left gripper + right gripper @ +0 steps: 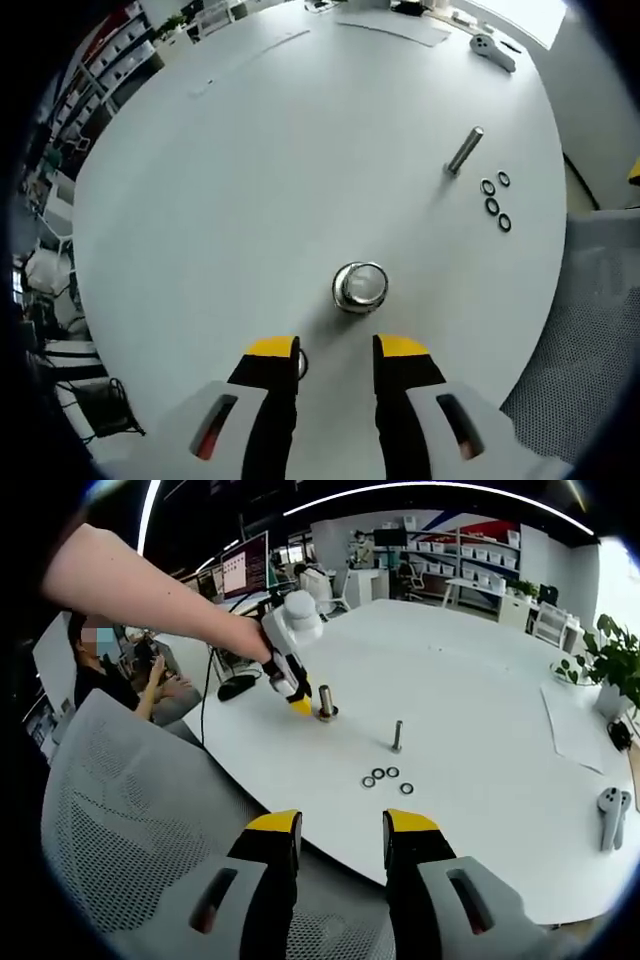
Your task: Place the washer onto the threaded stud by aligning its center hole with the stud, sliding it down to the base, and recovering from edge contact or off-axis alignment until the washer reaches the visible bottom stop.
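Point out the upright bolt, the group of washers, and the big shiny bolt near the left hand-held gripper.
upright bolt (397, 736), right gripper view, on its shaft.
washers (388, 778), right gripper view, on a ring in the cluster of four.
big shiny bolt (360, 286), left gripper view, on its top.
left hand-held gripper (336, 355), left gripper view, between its yellow tips.

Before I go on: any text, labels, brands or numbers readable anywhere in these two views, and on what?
None can be read.
Monitor screens behind the table: content too small and blurred.
Papers at the table's far edge: blurred.
Stud, washers, both hand-held grippers: no visible markings.
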`<state>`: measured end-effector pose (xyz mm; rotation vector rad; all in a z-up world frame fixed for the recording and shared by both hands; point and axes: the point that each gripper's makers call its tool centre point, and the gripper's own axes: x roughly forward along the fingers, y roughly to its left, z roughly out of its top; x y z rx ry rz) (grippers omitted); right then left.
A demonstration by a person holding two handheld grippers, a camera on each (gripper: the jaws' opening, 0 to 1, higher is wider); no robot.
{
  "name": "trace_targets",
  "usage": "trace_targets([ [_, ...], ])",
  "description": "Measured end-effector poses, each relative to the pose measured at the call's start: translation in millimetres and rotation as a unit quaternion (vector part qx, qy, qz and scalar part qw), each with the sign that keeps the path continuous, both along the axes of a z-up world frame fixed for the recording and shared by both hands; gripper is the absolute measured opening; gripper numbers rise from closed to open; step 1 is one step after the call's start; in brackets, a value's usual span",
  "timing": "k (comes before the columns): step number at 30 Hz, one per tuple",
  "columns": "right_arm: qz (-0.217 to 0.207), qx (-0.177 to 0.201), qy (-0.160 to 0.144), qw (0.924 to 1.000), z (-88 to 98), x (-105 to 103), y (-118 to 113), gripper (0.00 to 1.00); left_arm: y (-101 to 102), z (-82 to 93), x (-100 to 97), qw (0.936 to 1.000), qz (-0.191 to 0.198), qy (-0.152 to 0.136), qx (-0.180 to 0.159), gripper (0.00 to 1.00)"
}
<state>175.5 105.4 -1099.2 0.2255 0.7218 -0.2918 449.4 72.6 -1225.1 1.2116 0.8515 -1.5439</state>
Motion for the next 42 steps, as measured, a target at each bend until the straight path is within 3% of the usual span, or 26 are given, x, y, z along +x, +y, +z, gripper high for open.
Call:
trace_targets([
  [8,0.000,-0.002,0.003,1.0000,-0.9,-1,-1,0.35,12,-0.2,7.7,0.9998,0.018,-0.007,0.008,0.27],
  [24,-0.002,-0.002,0.012,0.9999,-3.2,-2,-2,0.35,8,-10.4,34.8,0.9988,0.038,-0.032,0.000,0.24],
  [31,-0.003,-0.002,0.015,0.9999,-4.3,-3,-2,0.35,6,-14.4,33.6,0.9968,0.078,0.014,0.010,0.21],
  [42,0.002,-0.002,0.020,0.9998,-5.6,-3,-1,0.35,11,-14.2,33.2,0.9965,0.083,0.011,0.006,0.21],
])
